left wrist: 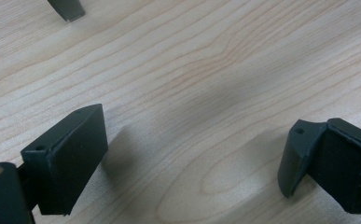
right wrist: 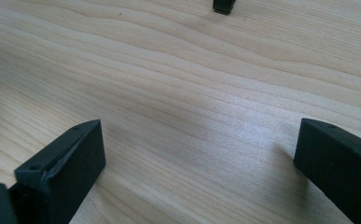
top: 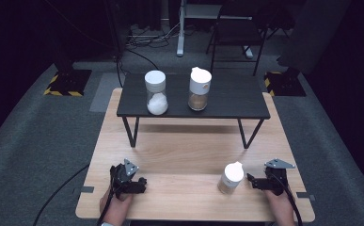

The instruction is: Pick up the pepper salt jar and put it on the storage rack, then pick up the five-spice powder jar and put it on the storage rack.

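Wooden table (top: 184, 155) in dark room, black shelf (top: 231, 101) at its far end holding two jars, small jar (top: 230, 178) near front edge right of centre, right gripper (top: 254, 181) just beside jar, jaws wide apart and empty, left gripper (top: 139, 183) well left of jar, jaws spread, empty

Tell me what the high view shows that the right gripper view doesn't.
High view alone: the small jar on the wooden table beside the right gripper, the left gripper, and two jars, one with white contents and one with brown contents, on the black shelf.

Right gripper view alone: a close look at its two black jaws, spread wide with nothing between them.

Both: the table's light wood and a shelf leg's foot.
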